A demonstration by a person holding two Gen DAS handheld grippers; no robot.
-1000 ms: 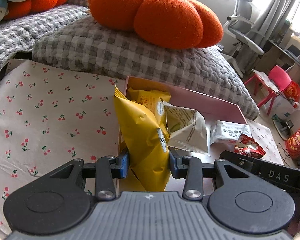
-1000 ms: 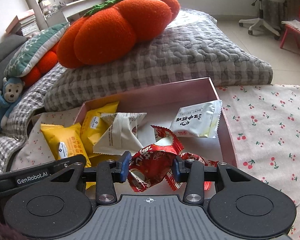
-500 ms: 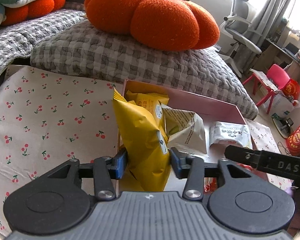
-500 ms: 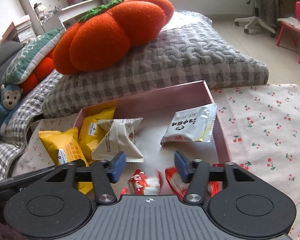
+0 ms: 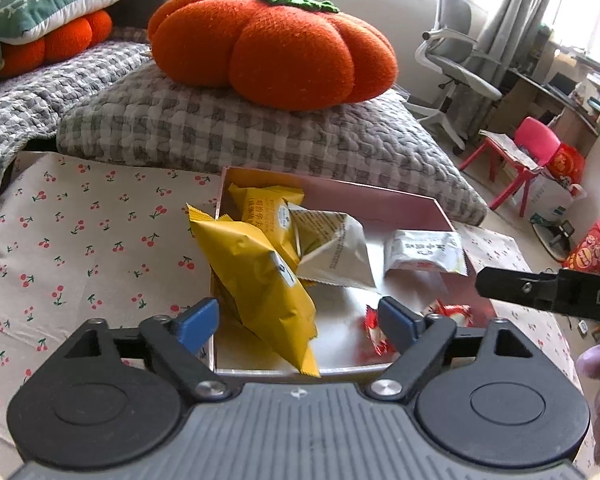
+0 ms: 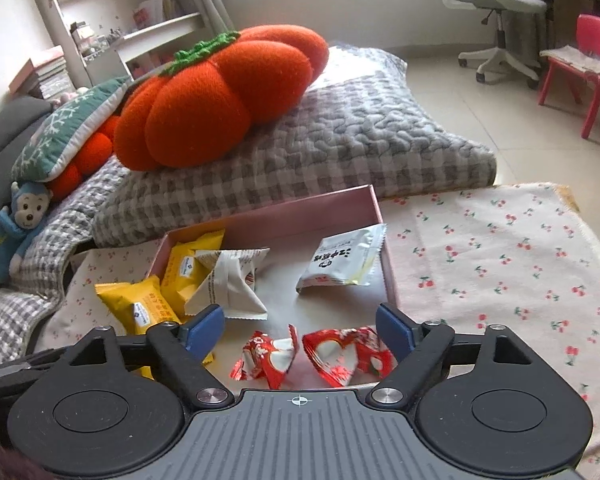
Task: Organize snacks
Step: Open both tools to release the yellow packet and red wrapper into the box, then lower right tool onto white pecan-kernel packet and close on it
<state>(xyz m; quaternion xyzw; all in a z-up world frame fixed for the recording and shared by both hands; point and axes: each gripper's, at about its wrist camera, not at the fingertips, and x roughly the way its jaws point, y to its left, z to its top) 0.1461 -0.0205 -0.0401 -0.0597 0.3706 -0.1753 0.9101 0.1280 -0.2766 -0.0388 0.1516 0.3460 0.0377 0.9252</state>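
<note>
Released since the earlier frames, the yellow packet (image 5: 260,280) is no longer pinched by the left gripper (image 5: 296,316), and the red packets (image 6: 312,354) have been let go by the right gripper (image 6: 300,330). Both sets of jaws are opening, with blue pads spread wide and pressing on nothing.

The yellow packet is seen between the left fingers and just ahead of them, propped at a slant across the left wall of the pink box (image 5: 380,200), one end hanging outside. Beyond it, further from the fingertips, a second yellow packet (image 5: 268,208), a white pyramid pouch (image 5: 332,248) and a flat white packet (image 5: 424,250) lie inside the box. The red packets are found between the right fingers, low on the box floor near its front edge.

Around the box a cherry-print cloth (image 5: 80,240) is spread; behind it a grey checked cushion (image 5: 260,136) carries an orange pumpkin pillow (image 5: 272,44).

A slip is judged possible: the slanted yellow packet could be tipped out onto the cloth if it is brushed by the left pad nearest it during withdrawal. The red packets could likewise be dragged forward by a retreating pad.
</note>
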